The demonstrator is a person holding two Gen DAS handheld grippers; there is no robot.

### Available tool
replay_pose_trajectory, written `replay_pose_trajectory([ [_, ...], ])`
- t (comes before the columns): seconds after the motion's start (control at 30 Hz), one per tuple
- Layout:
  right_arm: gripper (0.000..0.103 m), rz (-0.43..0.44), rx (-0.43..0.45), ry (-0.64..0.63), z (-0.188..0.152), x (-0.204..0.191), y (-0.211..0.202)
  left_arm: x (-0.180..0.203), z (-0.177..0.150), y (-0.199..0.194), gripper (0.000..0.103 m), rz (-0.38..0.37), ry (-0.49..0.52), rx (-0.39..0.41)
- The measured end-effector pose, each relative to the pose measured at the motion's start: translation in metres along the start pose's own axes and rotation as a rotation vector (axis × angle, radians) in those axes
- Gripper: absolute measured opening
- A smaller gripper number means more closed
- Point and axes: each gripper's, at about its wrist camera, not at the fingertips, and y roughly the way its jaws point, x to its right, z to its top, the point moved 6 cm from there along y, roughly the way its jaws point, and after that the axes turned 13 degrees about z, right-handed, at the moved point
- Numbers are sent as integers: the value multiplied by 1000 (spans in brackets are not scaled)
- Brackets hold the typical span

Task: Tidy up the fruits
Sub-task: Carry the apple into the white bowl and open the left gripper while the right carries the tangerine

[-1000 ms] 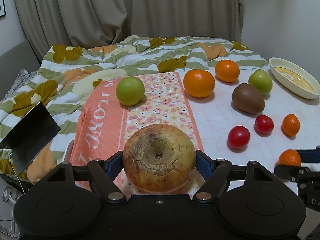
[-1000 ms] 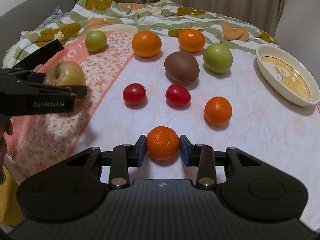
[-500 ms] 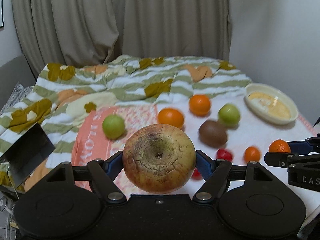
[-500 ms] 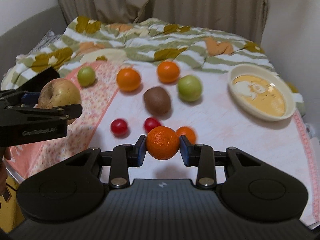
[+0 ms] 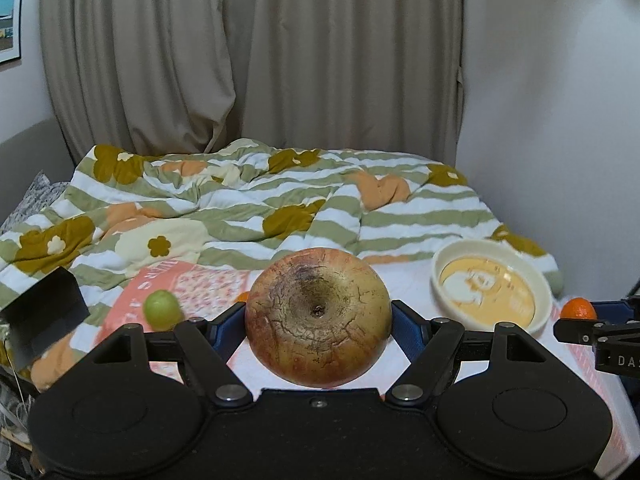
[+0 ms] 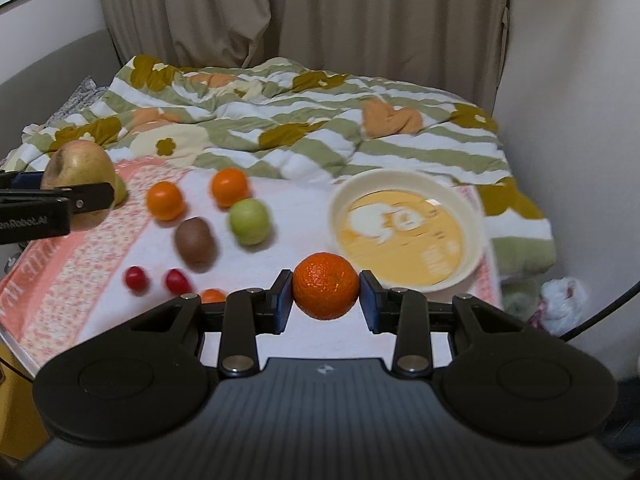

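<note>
Left gripper (image 5: 318, 316) is clamping a big apple (image 5: 318, 316), reddish-yellow with cracked, russeted brown skin around the stem pit, carried in the air above the bed's near edge. Right gripper (image 6: 326, 297) is squeezing a small mandarin (image 6: 326, 297), bright orange and pebbly, held off the surface just in front of the cream bowl (image 6: 476, 216) with the yellow inside. Lying on the white cloth (image 6: 296, 216) are two oranges (image 6: 166, 201), a green apple (image 6: 250, 221), a brown kiwi (image 6: 195, 240) and two red tomatoes (image 6: 136, 279), all motion-blurred.
</note>
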Motion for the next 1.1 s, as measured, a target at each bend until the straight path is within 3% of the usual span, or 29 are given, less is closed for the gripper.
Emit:
replay_pose_trajectory([
  [0.23,51,-2,9,-42,23,71,11,57,20,18,79,-12,-35,-9],
  [0.47,51,-7,11,17,42,126,39,114,36,58,79,-68,11,-42],
  [0.87,51,-36,-15,109,53,187,81,208,36,139,79,-178,225,-79],
  [1.1,51,-69,-35,160,50,209,95,240,26,174,79,-207,351,-74],
])
